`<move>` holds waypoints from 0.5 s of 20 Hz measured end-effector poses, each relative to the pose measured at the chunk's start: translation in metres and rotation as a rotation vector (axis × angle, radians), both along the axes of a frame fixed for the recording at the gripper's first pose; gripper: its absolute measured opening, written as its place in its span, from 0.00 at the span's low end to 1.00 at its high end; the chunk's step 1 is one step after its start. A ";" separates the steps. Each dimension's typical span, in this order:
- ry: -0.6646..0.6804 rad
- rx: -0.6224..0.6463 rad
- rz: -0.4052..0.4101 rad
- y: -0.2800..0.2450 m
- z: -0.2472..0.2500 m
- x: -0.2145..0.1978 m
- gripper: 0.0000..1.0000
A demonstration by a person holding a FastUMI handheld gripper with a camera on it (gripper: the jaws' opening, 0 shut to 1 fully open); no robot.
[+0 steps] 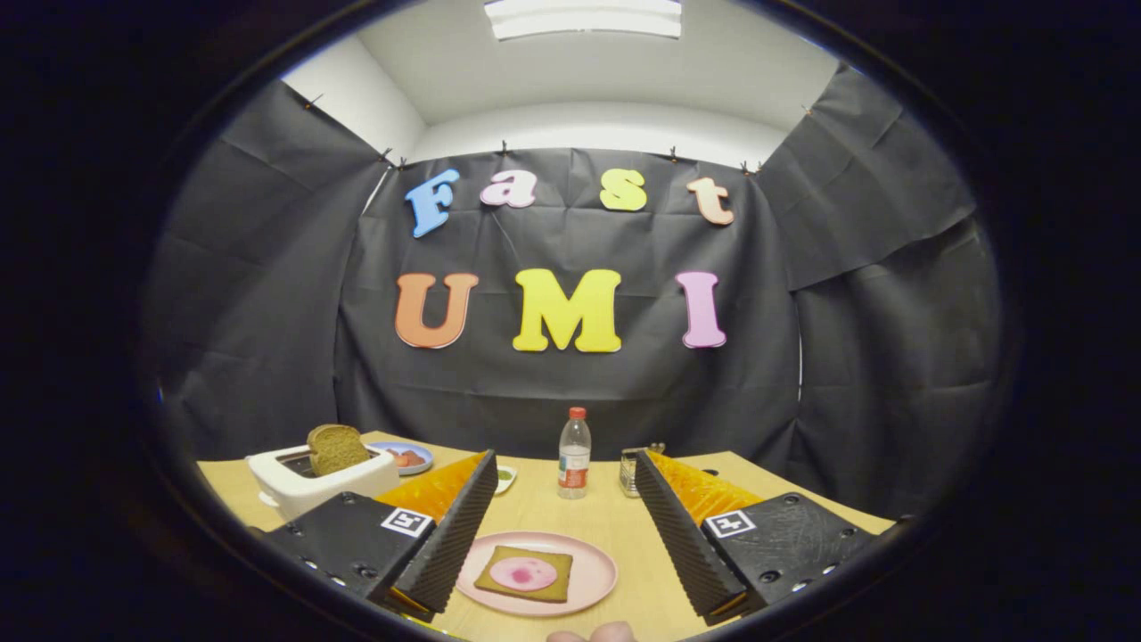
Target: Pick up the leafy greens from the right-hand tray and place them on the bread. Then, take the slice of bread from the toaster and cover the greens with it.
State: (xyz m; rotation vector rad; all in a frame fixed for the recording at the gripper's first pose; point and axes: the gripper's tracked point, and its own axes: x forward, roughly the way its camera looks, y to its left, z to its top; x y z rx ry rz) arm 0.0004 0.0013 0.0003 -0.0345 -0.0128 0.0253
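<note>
A slice of brown bread (523, 573) topped with a round pink slice lies on a pink plate (588, 588) on the wooden table, between my two fingers. My gripper (564, 468) stands open above the table, with nothing between its fingers. To the left, beyond my left finger (455, 535), a white toaster (312, 481) holds a brown bread slice (337, 448) that sticks up out of its slot. A small white dish (505, 478) with something green in it peeks out just past the left fingertip.
A clear water bottle (574, 453) with a red cap stands ahead at mid-table. A metal can (629, 471) sits beside the right finger. A blue plate (406, 457) with reddish food lies behind the toaster. Fingertips of a hand (593, 634) show near the table's front edge.
</note>
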 end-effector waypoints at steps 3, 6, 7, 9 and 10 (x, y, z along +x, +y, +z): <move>-0.006 0.000 -0.014 -0.013 0.003 -0.003 0.95; -0.021 -0.005 -0.032 -0.034 0.010 -0.004 0.95; -0.027 -0.017 -0.047 -0.046 0.012 -0.005 0.95; -0.031 -0.036 -0.076 -0.070 0.015 -0.009 0.95; -0.026 -0.043 -0.081 -0.081 0.014 -0.012 0.95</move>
